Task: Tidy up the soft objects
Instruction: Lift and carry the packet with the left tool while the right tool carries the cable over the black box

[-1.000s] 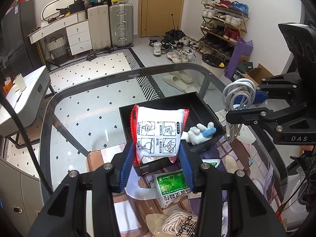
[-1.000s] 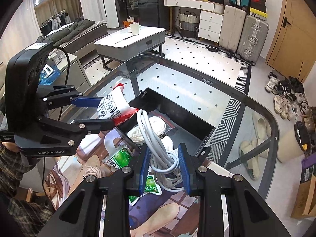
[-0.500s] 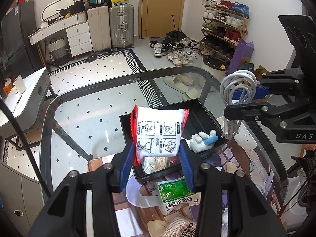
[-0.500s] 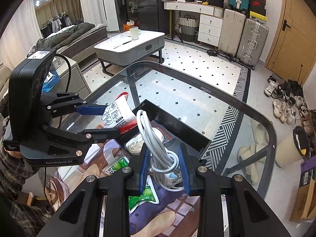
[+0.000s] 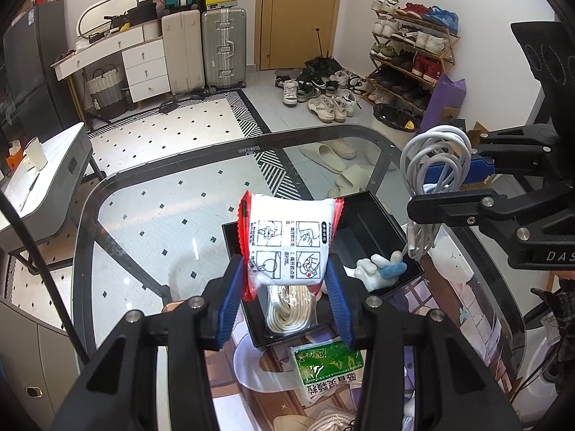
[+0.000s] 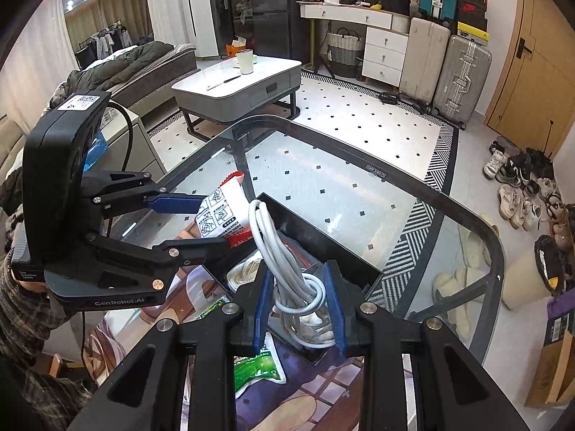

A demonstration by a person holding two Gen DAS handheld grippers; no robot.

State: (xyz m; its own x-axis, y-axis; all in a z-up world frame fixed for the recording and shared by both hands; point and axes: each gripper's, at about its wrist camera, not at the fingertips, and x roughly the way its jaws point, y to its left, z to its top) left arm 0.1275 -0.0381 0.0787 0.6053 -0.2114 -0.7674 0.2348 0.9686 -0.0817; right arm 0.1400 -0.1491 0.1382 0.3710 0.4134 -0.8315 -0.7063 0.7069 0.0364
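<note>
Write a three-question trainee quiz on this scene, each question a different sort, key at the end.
1. True or false: the left gripper holds a white sachet.
2. What does the right gripper hold? A) white cable B) green packet C) plush toy
3. Fill in: the rope coil lies in the black ____.

Key: 1 true; 2 A; 3 box.
</note>
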